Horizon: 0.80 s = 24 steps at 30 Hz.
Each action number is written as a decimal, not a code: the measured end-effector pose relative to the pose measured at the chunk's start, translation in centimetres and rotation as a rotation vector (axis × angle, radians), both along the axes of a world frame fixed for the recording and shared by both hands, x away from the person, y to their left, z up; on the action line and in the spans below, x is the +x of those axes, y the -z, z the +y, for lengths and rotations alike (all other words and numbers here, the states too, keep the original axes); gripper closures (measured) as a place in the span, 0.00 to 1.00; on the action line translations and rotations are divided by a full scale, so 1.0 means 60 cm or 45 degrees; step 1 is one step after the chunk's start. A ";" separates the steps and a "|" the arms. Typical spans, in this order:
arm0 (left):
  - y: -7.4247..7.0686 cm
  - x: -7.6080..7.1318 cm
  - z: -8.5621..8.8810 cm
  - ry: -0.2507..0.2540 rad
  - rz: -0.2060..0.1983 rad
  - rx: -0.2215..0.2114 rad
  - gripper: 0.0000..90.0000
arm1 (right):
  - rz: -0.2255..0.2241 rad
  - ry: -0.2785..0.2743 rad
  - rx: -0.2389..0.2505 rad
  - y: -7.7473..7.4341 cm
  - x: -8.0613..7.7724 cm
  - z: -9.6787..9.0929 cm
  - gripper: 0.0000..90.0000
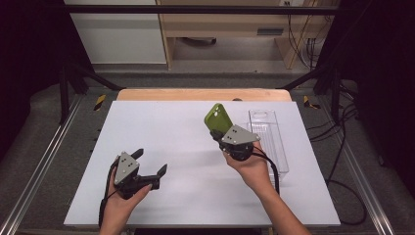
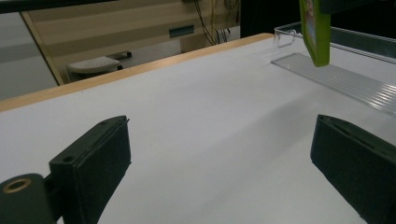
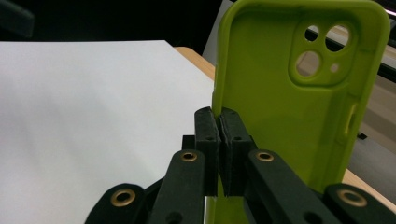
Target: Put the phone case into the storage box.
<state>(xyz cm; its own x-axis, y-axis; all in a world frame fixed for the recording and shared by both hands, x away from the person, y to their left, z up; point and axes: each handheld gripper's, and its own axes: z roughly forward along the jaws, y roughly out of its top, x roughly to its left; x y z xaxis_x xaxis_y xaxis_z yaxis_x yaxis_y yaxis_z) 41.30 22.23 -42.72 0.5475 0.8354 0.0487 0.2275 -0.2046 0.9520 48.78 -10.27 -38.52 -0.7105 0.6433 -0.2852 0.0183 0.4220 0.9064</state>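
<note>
Aloft above the worktop (image 1: 161,127), a green phone case (image 1: 216,118) was gripped by its edge in the right hand-held gripper (image 1: 219,135), beside a clear tray (image 1: 279,156); the left hand-held gripper (image 1: 149,161) was held spread wide, nothing between its jaws.

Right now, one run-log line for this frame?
right gripper: shut on green phone case, held up | left gripper: open, empty | clear tray: on table, empty

Right tool (image 1: 219,131) gripping green phone case (image 1: 217,118) beside clear tray (image 1: 274,147), left tool (image 1: 149,164) open
</note>
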 end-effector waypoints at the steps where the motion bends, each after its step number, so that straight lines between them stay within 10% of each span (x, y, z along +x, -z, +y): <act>1: 0.005 -0.001 0.002 -0.011 -0.002 -0.004 0.05 | 0.000 0.000 0.000 0.000 0.000 0.000 0.98; 24: 0.055 -0.019 0.052 -0.143 -0.021 -0.106 0.05 | -0.031 0.412 0.331 -0.006 0.060 -0.035 0.98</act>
